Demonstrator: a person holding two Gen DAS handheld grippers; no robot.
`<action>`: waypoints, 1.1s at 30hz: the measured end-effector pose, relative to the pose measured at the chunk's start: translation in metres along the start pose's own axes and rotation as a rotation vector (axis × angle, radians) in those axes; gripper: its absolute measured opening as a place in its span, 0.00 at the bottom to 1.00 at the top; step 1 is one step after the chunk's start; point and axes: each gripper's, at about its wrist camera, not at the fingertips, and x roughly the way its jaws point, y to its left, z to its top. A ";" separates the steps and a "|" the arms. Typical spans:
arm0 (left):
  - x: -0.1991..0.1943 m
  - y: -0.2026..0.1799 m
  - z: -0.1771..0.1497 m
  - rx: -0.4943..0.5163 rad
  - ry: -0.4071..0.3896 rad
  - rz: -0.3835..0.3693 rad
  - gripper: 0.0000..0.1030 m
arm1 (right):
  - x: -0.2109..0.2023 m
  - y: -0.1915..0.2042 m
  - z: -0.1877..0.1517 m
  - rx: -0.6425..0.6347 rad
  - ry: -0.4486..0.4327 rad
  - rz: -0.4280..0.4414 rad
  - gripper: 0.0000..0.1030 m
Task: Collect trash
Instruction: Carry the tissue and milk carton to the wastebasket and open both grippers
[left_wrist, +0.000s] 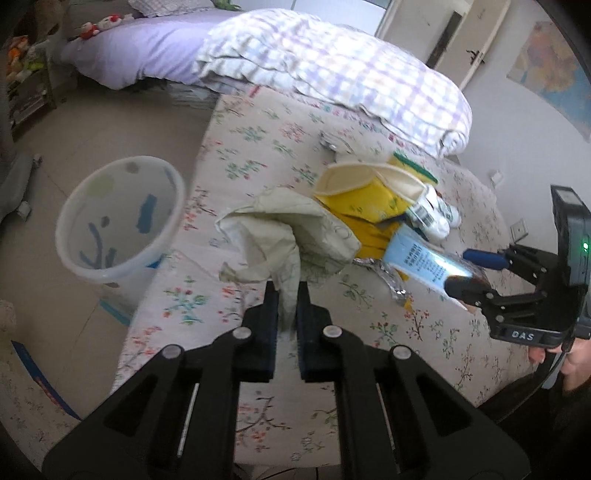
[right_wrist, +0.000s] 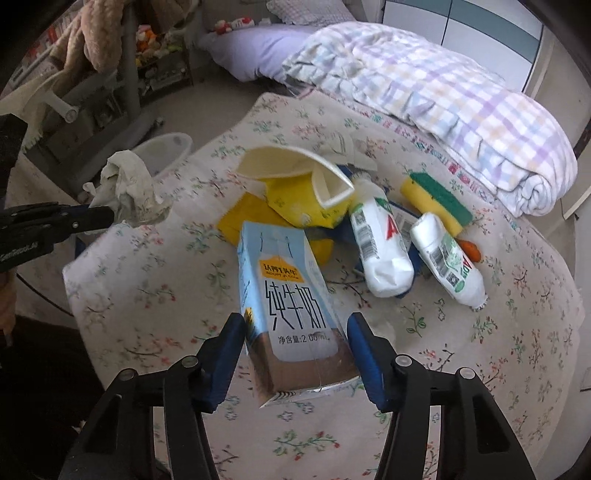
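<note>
**A:** Your left gripper (left_wrist: 287, 295) has its jaws nearly together, pinching one hanging tail of the crumpled tissue (left_wrist: 291, 225). Your right gripper (right_wrist: 295, 332) is about half open, pads pressed on both sides of the blue milk carton (right_wrist: 291, 310), which sits tilted between them, clear of the bedspread.

**B:** What's likely to go wrong?

**A:** You hold the tissue by a thin strip only. I'd judge it could tear or slide free if you swing fast. The carton is gripped near its bottom end, so its long free end may pivot and slip.

**B:** And where does it all go?

**A:** The white bin (left_wrist: 118, 218) stands on the floor just beside the left edge of the floral bedspread (left_wrist: 258, 122). Your tissue is nearer to it and has open air over that edge.

**B:** Anything in the way?

**A:** The pile: a folded paper cup (right_wrist: 295, 166), yellow wrappers (right_wrist: 295, 203), two white bottles (right_wrist: 380, 243), a sponge (right_wrist: 436, 199). Lift the carton before crossing, or you'll drag them. The two grippers are near each other, so go one at a time to the bin's mouth.
</note>
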 end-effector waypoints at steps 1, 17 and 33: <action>-0.003 0.004 0.000 -0.003 -0.009 0.010 0.09 | -0.002 0.002 0.002 0.000 -0.008 0.005 0.56; -0.031 0.072 0.024 -0.041 -0.064 0.220 0.09 | -0.014 0.035 0.050 0.038 -0.119 0.127 0.49; 0.013 0.134 0.022 -0.182 -0.017 0.293 0.49 | 0.015 0.077 0.091 0.098 -0.135 0.199 0.49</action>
